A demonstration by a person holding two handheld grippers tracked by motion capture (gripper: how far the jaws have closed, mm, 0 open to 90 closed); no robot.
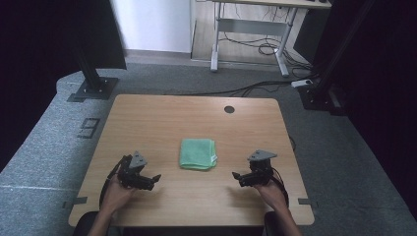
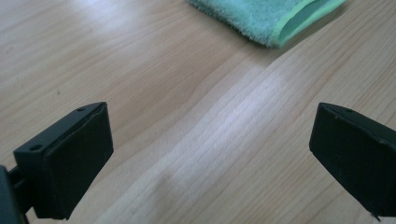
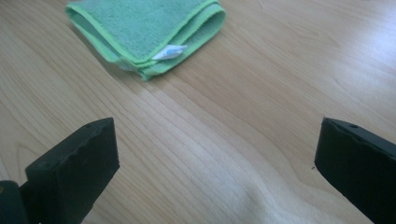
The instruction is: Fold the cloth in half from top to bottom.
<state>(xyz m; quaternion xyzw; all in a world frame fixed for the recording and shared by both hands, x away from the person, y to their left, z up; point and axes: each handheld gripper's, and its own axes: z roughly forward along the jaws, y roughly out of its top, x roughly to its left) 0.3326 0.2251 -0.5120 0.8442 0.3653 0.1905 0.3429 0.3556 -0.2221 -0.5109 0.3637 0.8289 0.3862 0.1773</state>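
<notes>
Counter: one, light wood grain, rounded corners, one dark round hole near the far edge. Stands on grey carpet.

Desk behind: one, pale metal legs, beyond the counter on a wooden floor, loose cables under it.

Black posts: two, one at far left, one at far right, each on a flat base on the carpet.

Cloth: one, green, folded to a thick square, lying flat near the counter's middle, between the two claws and a little farther from the person than both. Lighter green piped edge; one small white tag on the near right corner, plain in the right gripper view. Left gripper view catches just one corner of it at the top of frame.

Hands: two, entering from the bottom edge, one per claw.

Left claw: one, low at the near left of the counter, pointing inward toward the cloth. Jaws spread wide, bare wood between them, nothing gripped. Apart from the cloth.

Right claw: one, near right of the counter, pointing inward. Jaws likewise spread wide with bare wood between, nothing gripped. Apart from the cloth.

Grey three-cornered plates: two, one atop each claw.

Floor mark: one dark digit-like shape on the carpet, left of the counter.
</notes>
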